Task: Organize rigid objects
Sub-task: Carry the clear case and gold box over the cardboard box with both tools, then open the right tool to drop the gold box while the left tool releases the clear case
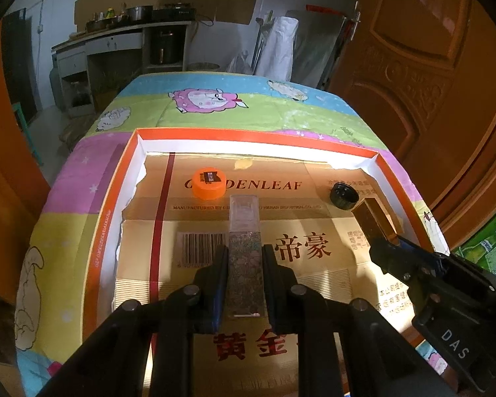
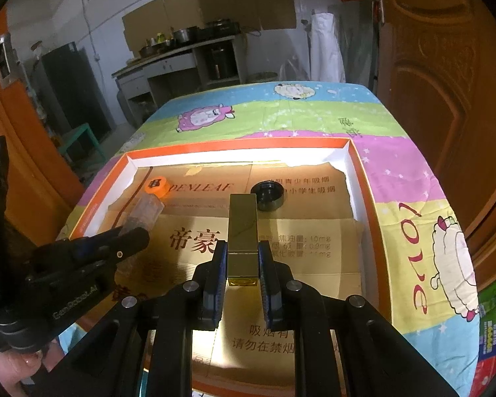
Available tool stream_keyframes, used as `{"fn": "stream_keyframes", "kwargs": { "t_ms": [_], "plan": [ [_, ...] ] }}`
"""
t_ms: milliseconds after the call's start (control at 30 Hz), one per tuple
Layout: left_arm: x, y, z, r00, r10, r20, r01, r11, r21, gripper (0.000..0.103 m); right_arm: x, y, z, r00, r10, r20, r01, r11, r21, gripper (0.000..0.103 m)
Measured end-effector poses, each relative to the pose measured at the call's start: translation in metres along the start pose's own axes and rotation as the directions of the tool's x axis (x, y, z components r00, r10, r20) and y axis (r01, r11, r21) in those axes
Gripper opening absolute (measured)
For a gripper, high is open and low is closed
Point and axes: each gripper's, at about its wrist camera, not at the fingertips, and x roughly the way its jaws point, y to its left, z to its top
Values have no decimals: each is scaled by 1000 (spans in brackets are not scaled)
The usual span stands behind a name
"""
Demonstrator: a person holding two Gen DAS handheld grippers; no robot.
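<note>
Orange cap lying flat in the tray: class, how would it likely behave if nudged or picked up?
The orange cap looks like stiff moulded plastic, so probably rigid and light. Lying flat on the cardboard-lined tray, it would likely slide rather than tip. Set on edge, its round rim could well roll.

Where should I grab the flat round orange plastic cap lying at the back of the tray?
Come from above and pinch the orange cap across its rim. It lies flat and low on the cardboard liner of the tray, so only its short side wall offers grip. Both grippers are full now.
</note>
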Motion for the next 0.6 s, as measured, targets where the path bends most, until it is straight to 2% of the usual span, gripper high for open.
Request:
{"fn": "stream_keyframes", "kwargs": {
  "t_ms": [367, 467, 567, 600],
  "plan": [
    [8, 4, -1, 1000, -13, -18, 13, 1000, -17, 20, 12, 2, -4, 999, -18, -40, 17, 1000, -14, 20],
    [7, 3, 0, 1000, -11, -21, 11, 1000, -5, 22, 10, 2, -4, 999, -29, -44, 28, 999, -19, 23],
    [1, 1, 0, 1000, 6, -6, -6, 1000, 2, 30, 6, 2, -3, 999, -32, -43, 31, 999, -17, 30],
    [-3, 0, 1, 1000, 12, 5, -12, 1000, 4, 38, 2, 2, -3, 999, -32, -38, 32, 999, -16, 31]
  ]
}}
